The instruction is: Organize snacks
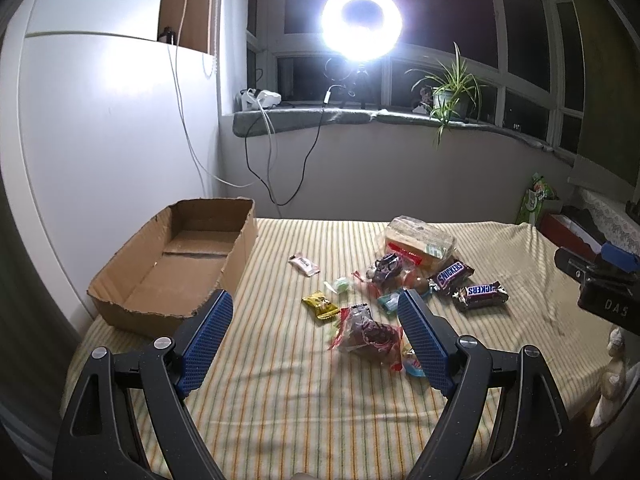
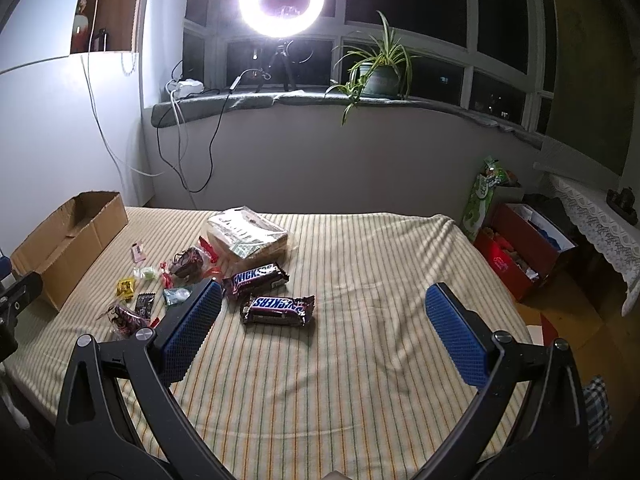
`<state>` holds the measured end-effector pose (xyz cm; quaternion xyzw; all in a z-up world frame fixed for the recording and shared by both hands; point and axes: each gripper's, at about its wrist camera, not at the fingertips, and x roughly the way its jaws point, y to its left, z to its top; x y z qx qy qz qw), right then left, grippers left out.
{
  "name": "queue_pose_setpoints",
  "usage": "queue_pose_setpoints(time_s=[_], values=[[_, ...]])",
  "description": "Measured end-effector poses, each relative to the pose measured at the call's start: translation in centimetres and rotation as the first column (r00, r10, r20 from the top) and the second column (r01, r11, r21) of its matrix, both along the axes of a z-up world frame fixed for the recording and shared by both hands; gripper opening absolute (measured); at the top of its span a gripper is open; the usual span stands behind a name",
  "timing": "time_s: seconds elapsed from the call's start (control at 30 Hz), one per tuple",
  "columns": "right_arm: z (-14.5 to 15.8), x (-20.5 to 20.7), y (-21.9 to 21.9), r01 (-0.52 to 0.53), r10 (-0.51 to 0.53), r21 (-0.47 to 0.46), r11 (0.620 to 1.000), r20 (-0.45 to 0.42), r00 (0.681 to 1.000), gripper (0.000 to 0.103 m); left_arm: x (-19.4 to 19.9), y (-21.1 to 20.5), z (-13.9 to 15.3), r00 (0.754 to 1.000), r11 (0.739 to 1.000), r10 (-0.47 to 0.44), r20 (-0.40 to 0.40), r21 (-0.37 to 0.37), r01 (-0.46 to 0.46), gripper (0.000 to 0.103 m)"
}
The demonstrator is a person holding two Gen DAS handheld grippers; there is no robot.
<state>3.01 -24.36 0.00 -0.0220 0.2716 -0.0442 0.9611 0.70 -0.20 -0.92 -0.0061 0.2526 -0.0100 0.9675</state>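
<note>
A pile of snacks lies on a striped cloth [image 1: 280, 360]. It holds two Snickers bars [image 1: 482, 294] [image 2: 278, 309], a large clear biscuit pack [image 1: 420, 242] [image 2: 248, 232], a clear bag of dark sweets [image 1: 368, 334], a yellow candy [image 1: 320, 305] and a small pink packet [image 1: 305, 264]. An empty cardboard box [image 1: 176, 264] [image 2: 64, 240] stands at the left. My left gripper [image 1: 314, 304] is open and empty, above the cloth just short of the sweets bag. My right gripper [image 2: 324, 296] is open and empty, with the near Snickers bar ahead between its fingers.
The cloth-covered surface ends at a wall on the left and below a windowsill with a ring light [image 1: 362, 20] and a potted plant [image 2: 380, 76]. Cables hang down the wall. A red box [image 2: 520, 248] and green bag stand at the right.
</note>
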Motion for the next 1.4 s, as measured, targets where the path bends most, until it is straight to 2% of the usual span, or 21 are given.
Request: queue_pose_setpoints(time_s=[0.43,1.4], values=[[0.1,0.5,0.7,-0.037,0.037,0.014,0.999,0.014,0.999,0.103,-0.4,0.3,-0.1,1.000,1.000,0.020,0.000,0.003,-0.020,0.085],[-0.8,1.0,0.6,-0.041,0.041,0.020,0.999,-0.004,0.999,0.103,-0.1,-0.2,-0.5,1.000,1.000,0.001,-0.022,-0.006,-0.001,0.084]])
